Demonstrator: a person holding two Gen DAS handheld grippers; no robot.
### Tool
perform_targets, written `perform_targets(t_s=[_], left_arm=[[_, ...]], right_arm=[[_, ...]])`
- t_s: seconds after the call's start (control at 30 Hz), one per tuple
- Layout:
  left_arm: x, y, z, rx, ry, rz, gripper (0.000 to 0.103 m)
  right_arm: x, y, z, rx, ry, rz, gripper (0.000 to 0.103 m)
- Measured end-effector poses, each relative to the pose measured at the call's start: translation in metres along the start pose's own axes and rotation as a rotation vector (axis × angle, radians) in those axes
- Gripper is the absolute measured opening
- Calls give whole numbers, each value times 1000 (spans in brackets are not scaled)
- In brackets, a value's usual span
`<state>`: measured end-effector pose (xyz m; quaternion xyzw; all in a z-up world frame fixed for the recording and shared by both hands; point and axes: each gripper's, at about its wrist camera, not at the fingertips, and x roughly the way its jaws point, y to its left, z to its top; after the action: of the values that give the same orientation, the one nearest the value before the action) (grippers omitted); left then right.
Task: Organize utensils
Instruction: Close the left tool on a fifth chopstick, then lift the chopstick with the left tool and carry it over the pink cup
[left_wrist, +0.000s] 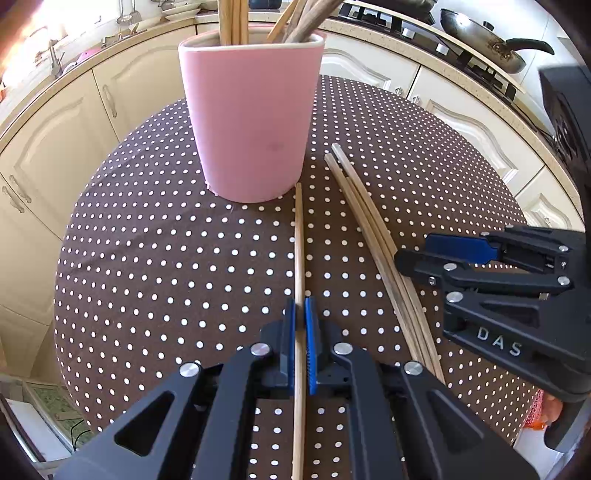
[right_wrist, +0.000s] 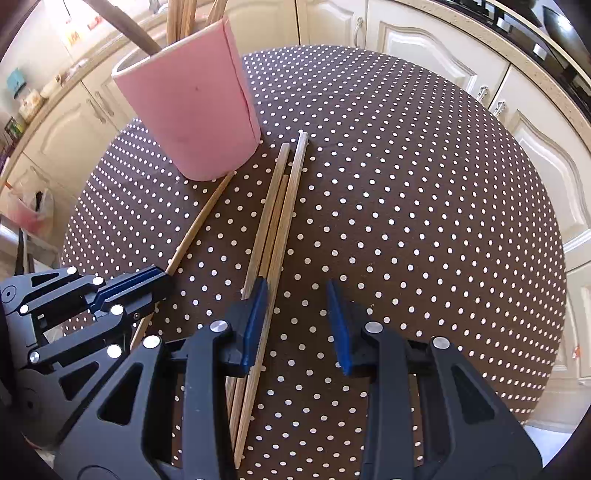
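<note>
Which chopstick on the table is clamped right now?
The lone chopstick nearest the pink cup, in the left gripper; the bundle of three lies loose.

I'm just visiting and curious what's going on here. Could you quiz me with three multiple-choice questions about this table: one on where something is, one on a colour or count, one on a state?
1. Where does the far tip of the single chopstick lie?
A. at the foot of the pink cup
B. inside the cup
C. off the table

2. How many chopsticks are in the loose bundle?
A. one
B. three
C. six

3. The left hand-held gripper is:
A. wide open
B. shut on the single chopstick
C. shut on the cup

Answers: 1 A, its tip ends at the cup's base. 2 B, three ends show. 3 B, its blue pads squeeze the stick.
</note>
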<state>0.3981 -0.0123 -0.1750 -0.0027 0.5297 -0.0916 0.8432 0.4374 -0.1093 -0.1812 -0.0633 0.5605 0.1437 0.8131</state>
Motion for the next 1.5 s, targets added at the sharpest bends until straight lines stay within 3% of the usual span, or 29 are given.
perform_targets(t_s=[0.23,0.47,0.57,0.9,1.2,1.5], left_arm=[[3,-10,6,34,13,36,6],[5,-13,13,27,41,31,6],[5,-8,14,10,30,9,6],[-11,-4,-4,-23,-75,-71,5],[-69,-21,-28,72,-270,-107,5],[-155,-36,-56,170,-678,-148,5]], right_arm=[[15,21,23,-63,92,-70,32],[16,37,34,-74,95,-64,11],[16,40,33,-56,73,-43,8],[-7,-5,5,62,-43,116,6],[-51,-43,-20,139,-214,237,6],[-110,-62,-47,174,-483,309,6]])
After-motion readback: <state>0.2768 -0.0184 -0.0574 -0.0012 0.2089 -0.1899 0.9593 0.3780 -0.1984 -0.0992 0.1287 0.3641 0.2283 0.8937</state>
